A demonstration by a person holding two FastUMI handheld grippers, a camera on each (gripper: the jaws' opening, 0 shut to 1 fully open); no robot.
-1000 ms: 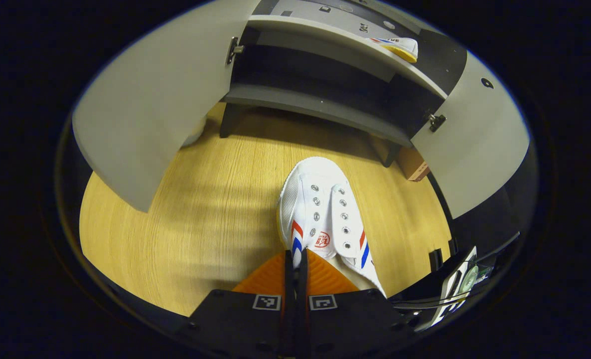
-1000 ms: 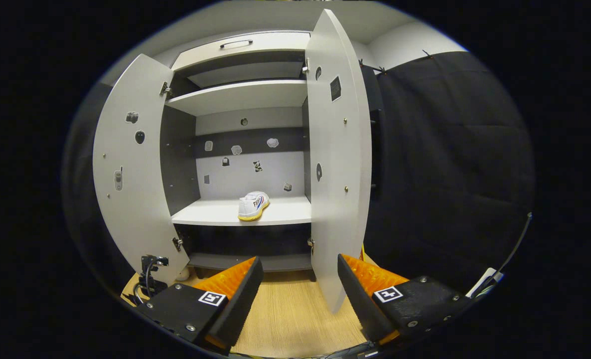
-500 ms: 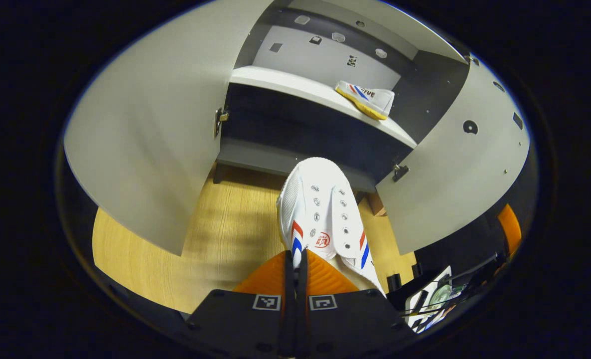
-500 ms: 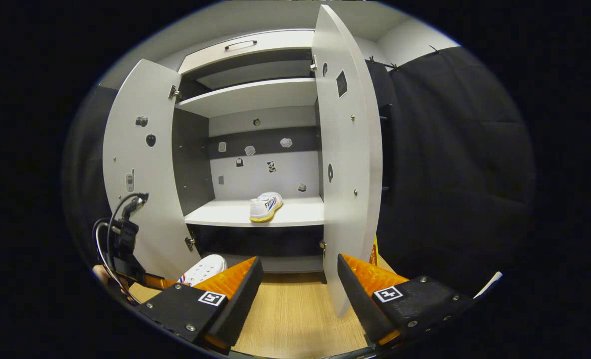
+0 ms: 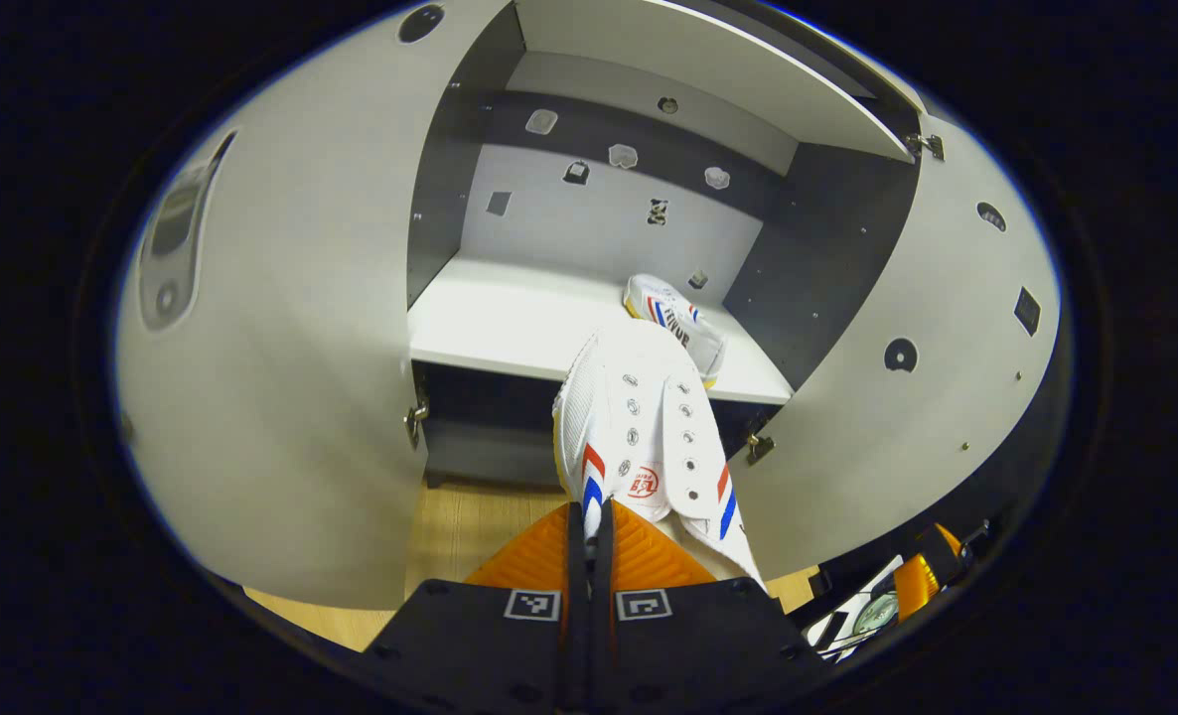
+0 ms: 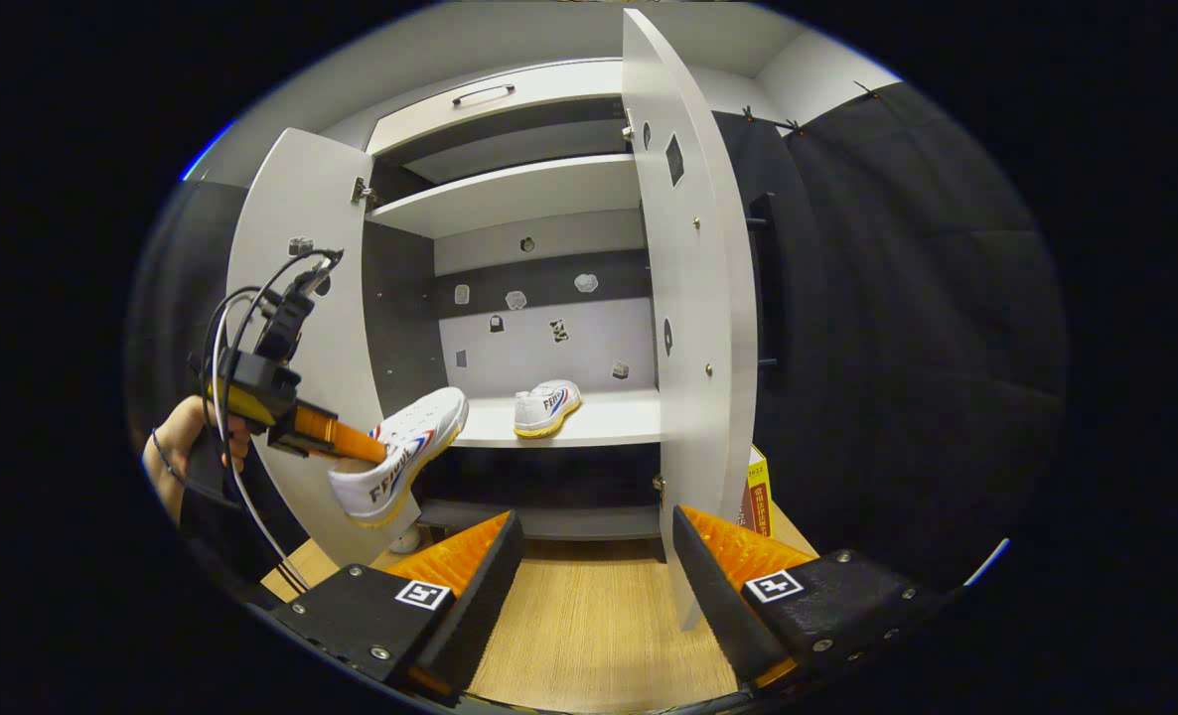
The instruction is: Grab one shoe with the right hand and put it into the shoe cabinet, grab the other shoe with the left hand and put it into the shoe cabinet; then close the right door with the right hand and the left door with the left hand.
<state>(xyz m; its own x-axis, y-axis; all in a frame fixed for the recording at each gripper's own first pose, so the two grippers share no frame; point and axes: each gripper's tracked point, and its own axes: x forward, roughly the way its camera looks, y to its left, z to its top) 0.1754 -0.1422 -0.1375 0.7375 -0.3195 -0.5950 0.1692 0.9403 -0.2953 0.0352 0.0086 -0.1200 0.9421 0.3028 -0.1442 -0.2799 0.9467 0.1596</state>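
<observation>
left hand-held gripper [image 5: 589, 521] pinches a white shoe [image 5: 644, 437] — heel hidden; right hand-held gripper [image 6: 594, 566] gapes, empty.

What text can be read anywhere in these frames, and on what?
Side lettering on the held shoe: too blurred to read.
Side lettering on the shelf shoe: too small.
Round tongue stamp on the held shoe: too small.
Print on the box: too small.
</observation>
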